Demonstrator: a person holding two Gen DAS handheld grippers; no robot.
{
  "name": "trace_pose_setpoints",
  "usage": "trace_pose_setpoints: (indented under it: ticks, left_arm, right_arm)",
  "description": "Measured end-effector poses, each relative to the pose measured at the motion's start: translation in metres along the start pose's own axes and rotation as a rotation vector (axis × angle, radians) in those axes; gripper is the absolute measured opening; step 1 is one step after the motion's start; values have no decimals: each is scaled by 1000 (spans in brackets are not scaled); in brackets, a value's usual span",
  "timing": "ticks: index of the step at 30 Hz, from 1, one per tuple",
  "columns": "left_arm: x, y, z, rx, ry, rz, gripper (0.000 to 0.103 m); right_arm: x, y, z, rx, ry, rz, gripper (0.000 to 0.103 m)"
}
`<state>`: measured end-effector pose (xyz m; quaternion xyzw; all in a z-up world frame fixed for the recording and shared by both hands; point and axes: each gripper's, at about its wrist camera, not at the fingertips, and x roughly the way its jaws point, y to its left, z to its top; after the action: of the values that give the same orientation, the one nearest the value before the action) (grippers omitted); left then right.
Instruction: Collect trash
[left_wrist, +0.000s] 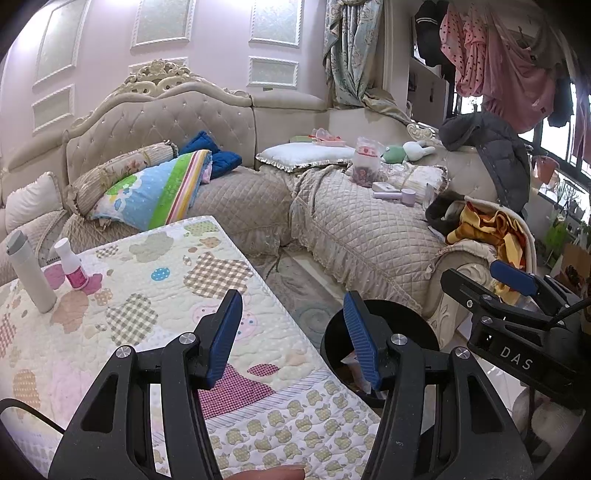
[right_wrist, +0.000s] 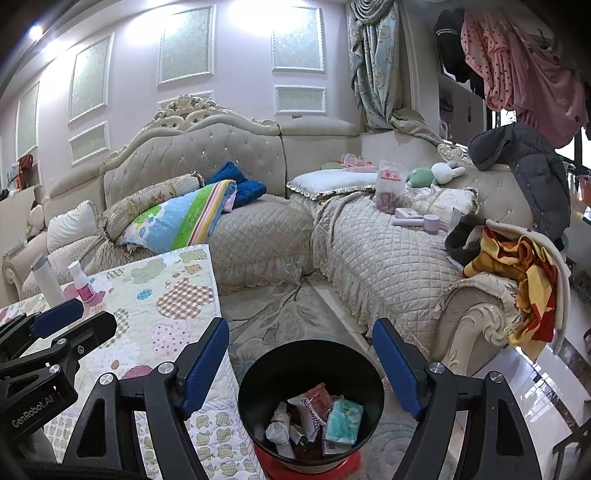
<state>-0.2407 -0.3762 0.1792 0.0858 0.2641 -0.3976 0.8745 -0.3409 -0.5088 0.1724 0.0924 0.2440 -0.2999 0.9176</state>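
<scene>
A black round bin (right_wrist: 258, 380) stands on the floor beside the quilt-covered table (right_wrist: 173, 295). It holds crumpled white paper (right_wrist: 279, 424), a red-and-white wrapper (right_wrist: 314, 402) and a teal tissue pack (right_wrist: 341, 422). My right gripper (right_wrist: 299, 365) is open and empty, right above the bin. My left gripper (left_wrist: 291, 332) is open and empty over the table's near right edge (left_wrist: 258, 350), with the bin (left_wrist: 406, 314) behind its right finger. The right gripper (left_wrist: 517, 317) shows at the right of the left wrist view.
A white bottle (left_wrist: 27, 269) and a small pink-labelled bottle (left_wrist: 72, 264) stand at the table's far left. A beige corner sofa (right_wrist: 369, 240) with pillows, toys and clothes runs behind. A red base (right_wrist: 347, 465) sits under the bin. A rug (right_wrist: 288, 314) covers the floor.
</scene>
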Motion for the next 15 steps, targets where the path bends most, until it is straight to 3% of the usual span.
trace_pose_setpoints:
  ticks: [15]
  left_arm:
    - [6,5,-1,-4,13,-15,56]
  right_arm:
    - [3,1,-1,-1,10,-1,78]
